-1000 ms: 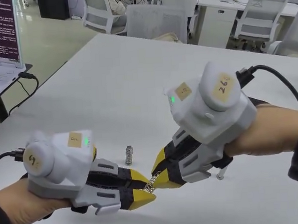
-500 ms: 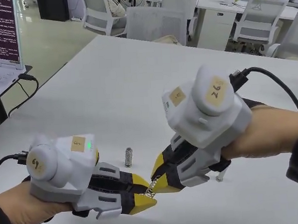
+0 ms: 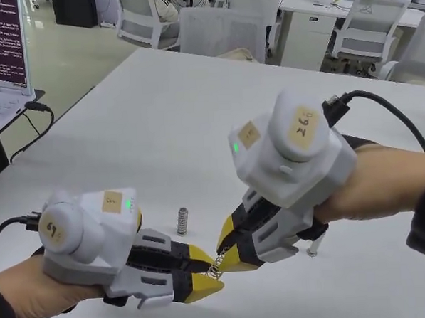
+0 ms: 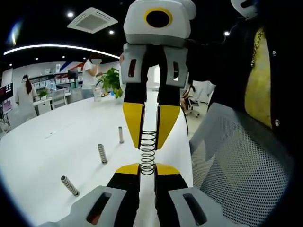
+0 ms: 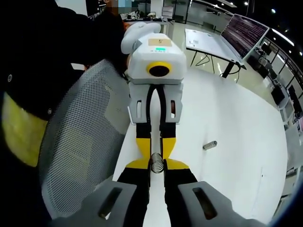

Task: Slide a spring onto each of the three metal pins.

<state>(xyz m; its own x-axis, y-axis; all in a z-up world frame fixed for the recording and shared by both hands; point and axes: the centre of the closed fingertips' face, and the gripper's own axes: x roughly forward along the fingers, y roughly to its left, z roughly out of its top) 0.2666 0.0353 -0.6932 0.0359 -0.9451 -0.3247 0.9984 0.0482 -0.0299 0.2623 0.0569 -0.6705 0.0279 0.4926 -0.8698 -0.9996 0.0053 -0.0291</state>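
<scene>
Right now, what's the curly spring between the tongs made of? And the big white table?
The spring looks like thin bare metal wire: its coils are silvery-grey with small bright glints. The table has a smooth, matte white top with only soft reflections. It is probably laminate or painted board, but the pictures can't settle which.

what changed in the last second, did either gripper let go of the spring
Hardly anything. The right gripper leaned slightly leftward in the head view, with its fingers kept on the spring. The left gripper still pinches the spring's other end, so nothing was let go. The upright spring beyond them stayed put.
</scene>
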